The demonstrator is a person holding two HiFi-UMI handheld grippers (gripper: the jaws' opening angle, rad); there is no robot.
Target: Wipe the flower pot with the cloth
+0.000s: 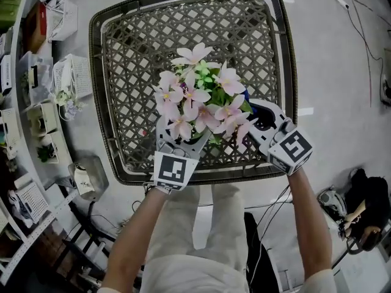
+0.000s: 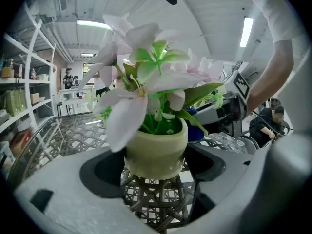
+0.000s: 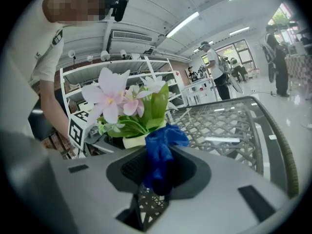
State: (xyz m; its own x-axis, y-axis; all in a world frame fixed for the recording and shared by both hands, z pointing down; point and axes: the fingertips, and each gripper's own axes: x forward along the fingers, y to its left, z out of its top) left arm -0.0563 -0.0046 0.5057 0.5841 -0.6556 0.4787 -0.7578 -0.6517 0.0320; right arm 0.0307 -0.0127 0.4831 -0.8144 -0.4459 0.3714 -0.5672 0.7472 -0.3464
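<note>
left gripper (image 2: 157, 173) clamps the pot (image 2: 156, 152) low on its wall, which looks stiff, smooth and probably light. right gripper (image 3: 158, 174) pinches the limp cloth (image 3: 160, 150) beside the pot's rim.

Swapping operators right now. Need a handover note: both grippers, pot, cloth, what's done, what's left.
Left gripper: shut on the flower pot, which stands upright on the wicker table.
Right gripper: shut on the blue cloth, bunched between its jaws and sitting by the pot's rim, under the flowers. Whether the cloth touches the pot can't be confirmed.
Done: pot steadied, cloth gripped and at the pot.
Left: wipe the pot's wall and rim. These views don't show how much, if any, is already wiped, so assume the whole pot.
</note>
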